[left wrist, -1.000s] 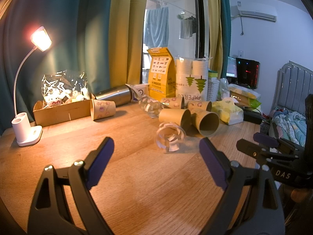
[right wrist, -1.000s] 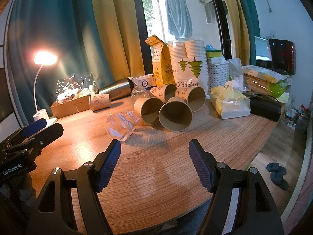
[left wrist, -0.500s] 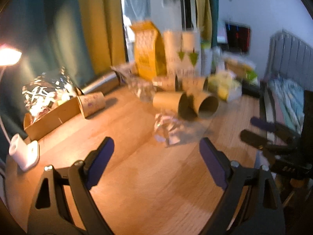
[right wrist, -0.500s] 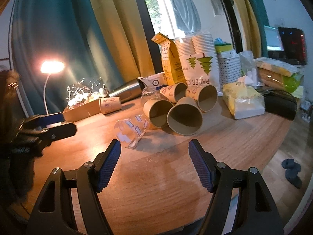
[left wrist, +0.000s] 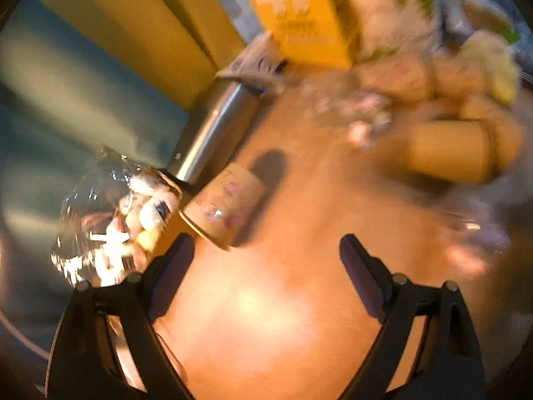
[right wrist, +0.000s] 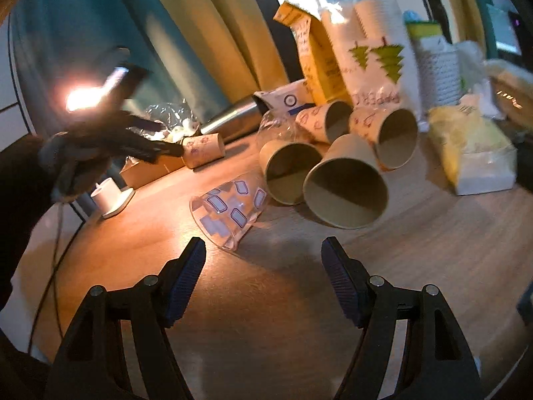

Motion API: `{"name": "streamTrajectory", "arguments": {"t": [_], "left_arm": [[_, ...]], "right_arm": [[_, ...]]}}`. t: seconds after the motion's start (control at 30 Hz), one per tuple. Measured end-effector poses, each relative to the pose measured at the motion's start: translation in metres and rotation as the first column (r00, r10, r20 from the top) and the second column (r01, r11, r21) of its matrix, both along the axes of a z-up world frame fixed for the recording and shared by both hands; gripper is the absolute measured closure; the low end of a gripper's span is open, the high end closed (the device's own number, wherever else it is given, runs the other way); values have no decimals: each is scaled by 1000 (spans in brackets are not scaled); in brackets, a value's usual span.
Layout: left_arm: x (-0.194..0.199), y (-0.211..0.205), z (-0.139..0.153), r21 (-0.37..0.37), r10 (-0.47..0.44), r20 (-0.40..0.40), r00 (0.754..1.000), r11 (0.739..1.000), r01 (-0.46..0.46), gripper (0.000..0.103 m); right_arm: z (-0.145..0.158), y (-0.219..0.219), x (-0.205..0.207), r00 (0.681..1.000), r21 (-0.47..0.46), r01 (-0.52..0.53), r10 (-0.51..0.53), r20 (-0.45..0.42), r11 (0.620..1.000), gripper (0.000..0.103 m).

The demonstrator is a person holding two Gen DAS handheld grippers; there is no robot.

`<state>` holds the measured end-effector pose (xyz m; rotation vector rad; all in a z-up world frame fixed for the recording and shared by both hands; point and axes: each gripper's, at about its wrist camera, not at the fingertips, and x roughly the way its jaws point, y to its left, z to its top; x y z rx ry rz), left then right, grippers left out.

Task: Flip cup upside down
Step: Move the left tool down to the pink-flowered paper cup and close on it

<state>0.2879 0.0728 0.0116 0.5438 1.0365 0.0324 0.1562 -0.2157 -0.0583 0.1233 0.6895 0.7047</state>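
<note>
A patterned paper cup (left wrist: 225, 205) lies on its side near the cardboard box; it also shows in the right wrist view (right wrist: 203, 145). My left gripper (left wrist: 266, 263) is open, tilted, just short of that cup; from the right wrist view it (right wrist: 156, 148) reaches toward it. A clear plastic cup with blue labels (right wrist: 230, 208) lies on its side just ahead of my open, empty right gripper (right wrist: 263, 266). Several brown paper cups (right wrist: 346, 188) lie on their sides behind it.
A steel flask (right wrist: 233, 118), a yellow carton (right wrist: 316, 63), a bag of stacked cups (right wrist: 373, 46), a tissue pack (right wrist: 476, 156) and a white basket (right wrist: 439, 73) line the back. A lamp base (right wrist: 110, 195) and a cardboard box (right wrist: 146, 166) stand at left on the wooden table (right wrist: 266, 316).
My left gripper has swung left and forward, rolled, and closed in on the patterned paper cup. My right gripper has moved closer to the clear cup.
</note>
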Motion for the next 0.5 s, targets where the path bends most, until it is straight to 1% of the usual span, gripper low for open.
{"name": "streamTrajectory", "arguments": {"t": [0.03, 0.13, 0.2, 0.27, 0.4, 0.43, 0.47, 0.5], "left_arm": [[16, 7, -8, 37, 2, -20, 1000, 999, -1, 13], [44, 15, -23, 99, -4, -64, 998, 995, 11, 13], [53, 14, -34, 148, -38, -117, 992, 987, 56, 13], [59, 12, -47, 198, -70, -148, 986, 975, 99, 13], [69, 13, -61, 207, -107, -172, 979, 968, 143, 14], [71, 14, -66, 213, -110, -178, 978, 966, 147, 16], [70, 14, -68, 223, -110, -176, 978, 964, 148, 25], [70, 15, -71, 250, -111, -163, 980, 957, 150, 26]], "right_arm": [[-2, 1, 3, 1000, 6, -4, 4, -4, 1000, 28], [-7, -2, 11, 1000, 35, -1, 2, -28, 999, 28], [-11, -5, 16, 999, 60, 6, -3, -48, 998, 28], [-15, -7, 19, 998, 78, 10, -5, -63, 997, 28], [-15, -11, 21, 997, 95, 7, 1, -79, 995, 28], [-15, -11, 21, 997, 95, 6, 1, -79, 995, 28], [-14, -11, 21, 997, 97, 6, 1, -79, 995, 28], [-14, -11, 21, 997, 100, 6, 2, -80, 995, 28]]}}
